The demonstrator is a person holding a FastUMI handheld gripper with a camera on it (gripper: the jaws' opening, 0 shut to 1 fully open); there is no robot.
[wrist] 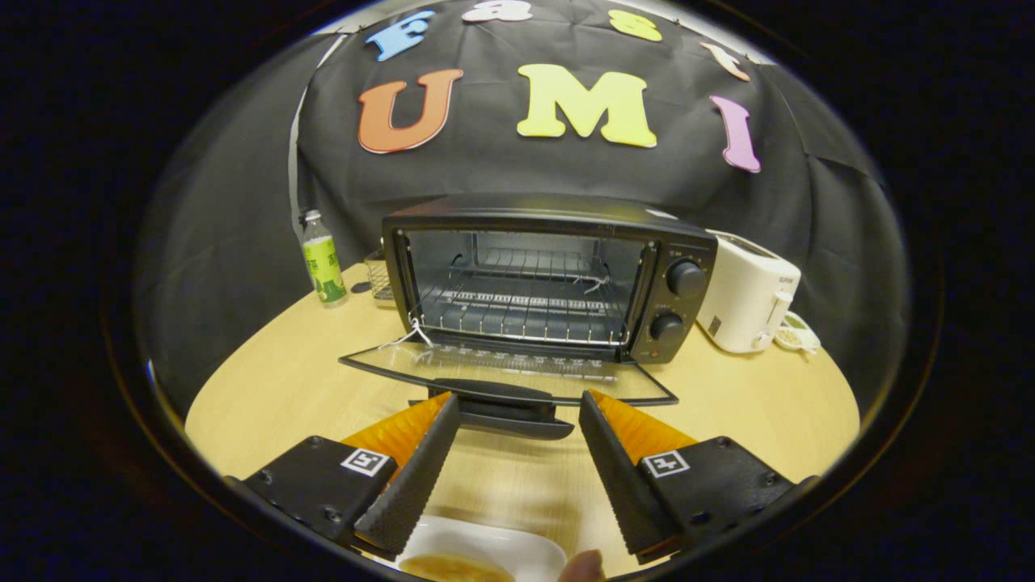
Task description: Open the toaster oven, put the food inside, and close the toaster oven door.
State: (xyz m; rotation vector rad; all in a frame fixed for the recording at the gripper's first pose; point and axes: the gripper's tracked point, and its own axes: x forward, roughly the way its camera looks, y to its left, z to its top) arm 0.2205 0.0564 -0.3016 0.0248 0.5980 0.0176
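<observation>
A black toaster oven (550, 275) stands on the round wooden table with its glass door (509, 373) folded down flat toward me. Its wire rack (517, 311) inside is bare. The door handle (501, 396) lies just ahead of my fingertips. My gripper (517, 400) is open, with nothing between its fingers. Under the fingers, close to me, sits a white dish (485, 550) holding brownish food (453, 568). A fingertip of a person (582, 566) touches the dish's near right side.
A green-labelled bottle (322, 259) stands left of the oven, with a small wire basket (378, 279) beside it. A white toaster (748, 295) sits to the oven's right, a small dish (796, 333) behind it. Bare table (275, 388) lies left and right of the door.
</observation>
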